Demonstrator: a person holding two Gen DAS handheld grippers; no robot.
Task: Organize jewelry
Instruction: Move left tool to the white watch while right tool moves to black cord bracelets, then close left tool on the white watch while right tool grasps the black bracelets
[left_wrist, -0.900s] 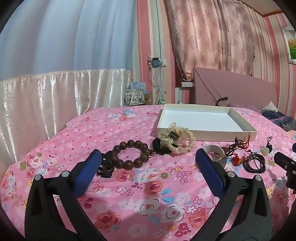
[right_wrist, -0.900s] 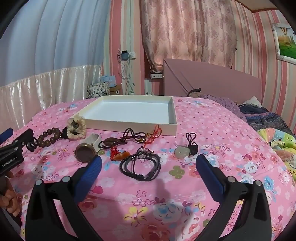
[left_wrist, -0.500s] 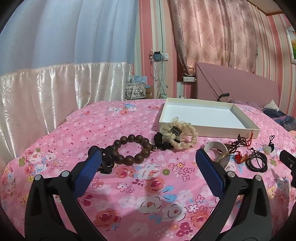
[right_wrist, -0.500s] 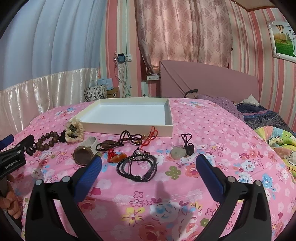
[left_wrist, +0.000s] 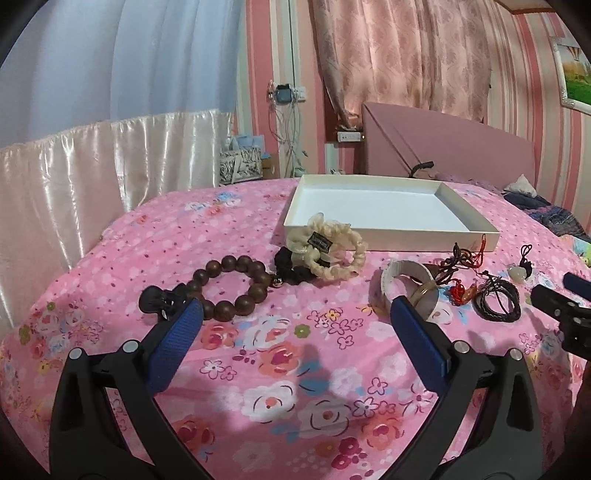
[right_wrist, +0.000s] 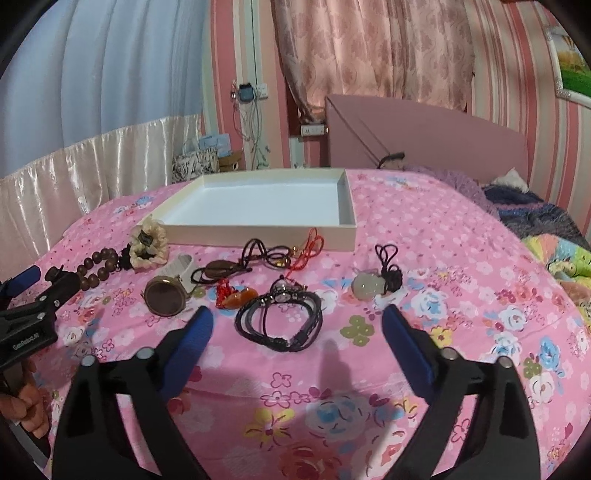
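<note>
Jewelry lies on a pink floral bedspread before an empty white tray (left_wrist: 388, 236) (right_wrist: 258, 232). A brown bead bracelet (left_wrist: 231, 286) (right_wrist: 98, 264), a cream scrunchie (left_wrist: 328, 249) (right_wrist: 147, 243), a watch with a white strap (right_wrist: 166, 290) (left_wrist: 410, 284), a black cord bracelet (right_wrist: 280, 321) (left_wrist: 498, 304), a pale jade pendant (right_wrist: 365, 284) and red-corded charms (right_wrist: 236, 291) are spread in a row. My left gripper (left_wrist: 295, 314) is open and empty just short of the beads. My right gripper (right_wrist: 297, 319) is open and empty over the cord bracelet.
A black hair clip (left_wrist: 159, 301) lies left of the beads. Folded blankets (right_wrist: 535, 210) are at the right. A satin bed skirt and curtains stand behind, with a pink headboard (right_wrist: 424, 147) beyond the tray.
Both grippers have moved forward and a little lower toward the jewelry. The objects have not moved. Both stay open.
</note>
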